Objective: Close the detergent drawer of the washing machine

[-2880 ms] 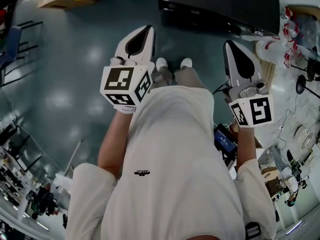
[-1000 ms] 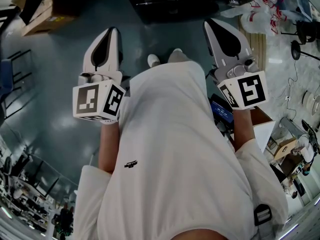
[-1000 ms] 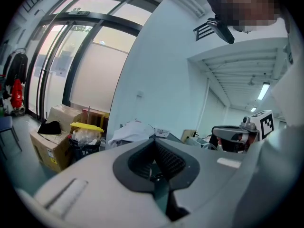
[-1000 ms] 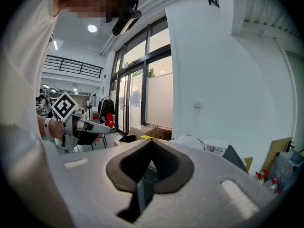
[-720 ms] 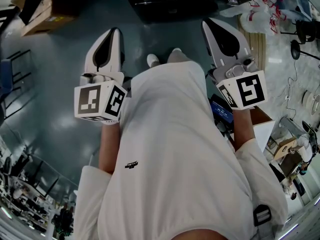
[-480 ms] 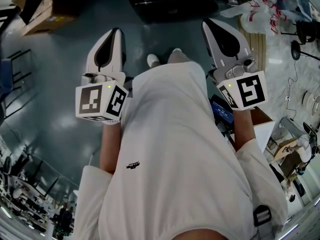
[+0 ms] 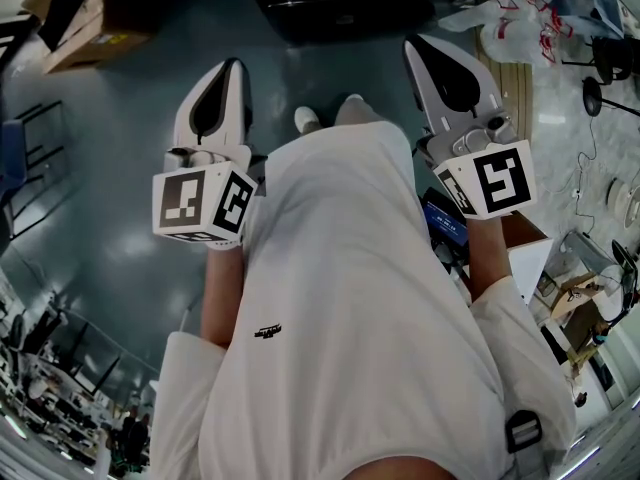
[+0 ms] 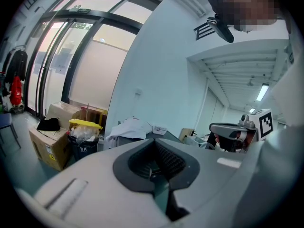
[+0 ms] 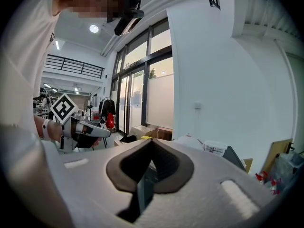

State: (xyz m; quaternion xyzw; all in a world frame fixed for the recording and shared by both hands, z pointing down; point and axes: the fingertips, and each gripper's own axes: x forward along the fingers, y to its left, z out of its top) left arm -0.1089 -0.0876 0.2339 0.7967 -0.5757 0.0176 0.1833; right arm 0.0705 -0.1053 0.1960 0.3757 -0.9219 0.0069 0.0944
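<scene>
No washing machine or detergent drawer can be made out for certain in any view. In the head view a dark glossy unit (image 7: 370,8) stands on the floor just beyond the person's shoes (image 7: 308,119). My left gripper (image 7: 232,64) is held at chest height on the left, pointing forward, its jaws together and empty. My right gripper (image 7: 412,42) is held level with it on the right, also shut on nothing. The left gripper view shows that gripper (image 8: 154,140) aimed across the room. The right gripper (image 9: 152,140) faces a white wall.
Cardboard boxes (image 7: 95,13) lie at the far left, with a box (image 8: 47,144) and a yellow-lidded bin (image 8: 84,132) by the glass wall. Plastic bags (image 7: 520,13) and a wooden board (image 7: 512,88) are at the right. A white cloth (image 8: 133,127) covers something ahead.
Since 2.9 s ago the dark unit has slid toward the top edge and the grippers are held wider apart. Over the last second the left gripper has drifted slightly right; both stay shut.
</scene>
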